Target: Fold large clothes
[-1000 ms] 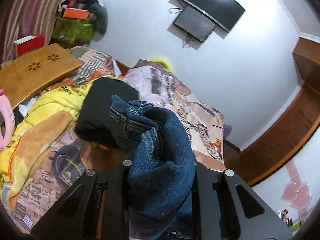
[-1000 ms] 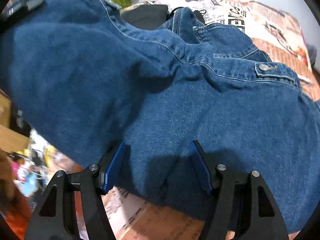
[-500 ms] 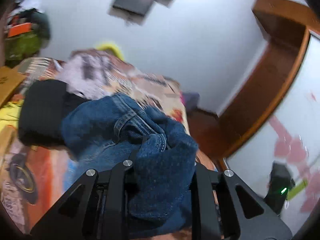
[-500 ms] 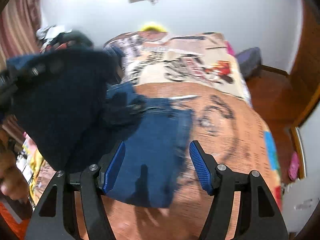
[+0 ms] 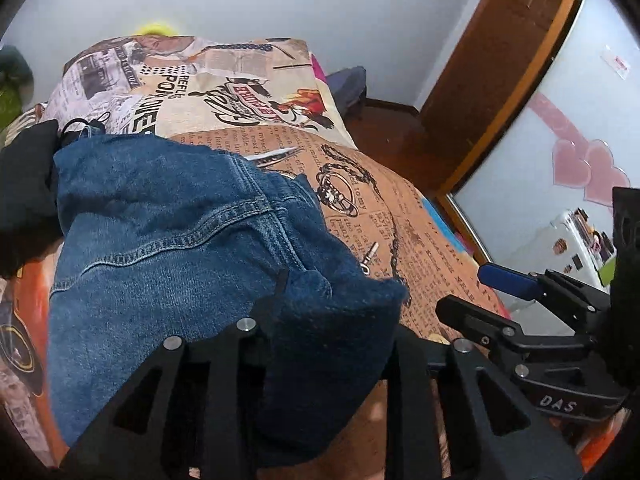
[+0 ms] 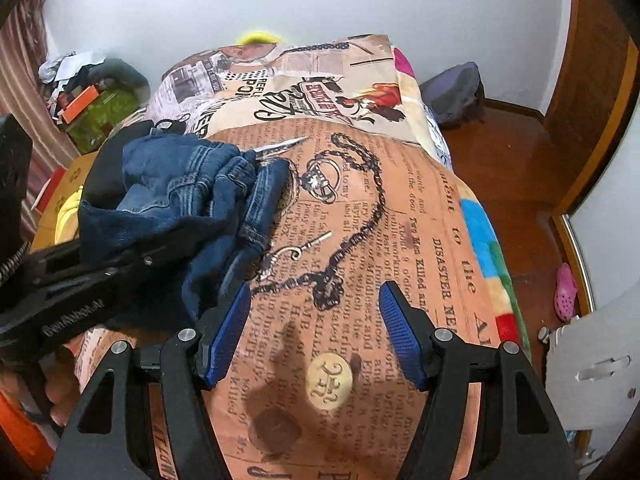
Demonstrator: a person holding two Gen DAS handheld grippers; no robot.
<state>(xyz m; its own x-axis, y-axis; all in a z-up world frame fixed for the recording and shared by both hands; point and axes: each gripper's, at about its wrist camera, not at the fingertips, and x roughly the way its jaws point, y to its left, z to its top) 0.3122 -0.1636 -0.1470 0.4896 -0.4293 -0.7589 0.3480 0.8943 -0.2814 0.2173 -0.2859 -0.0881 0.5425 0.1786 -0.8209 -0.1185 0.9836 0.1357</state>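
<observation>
One jeans fold, seemingly between left jaws.

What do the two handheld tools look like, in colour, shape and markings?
Both are black, with triangular cut-out fingers and silver screw heads. The right tool has ribbed blue pads. White lettering marks each body; on the left tool no pad colour shows.

The jeans lie in a heap on the bed, near its left edge. A dark cloth sits just behind them, touching. The pillow lies at the far end, by the wall. A bag is on the floor past the far right corner.
</observation>
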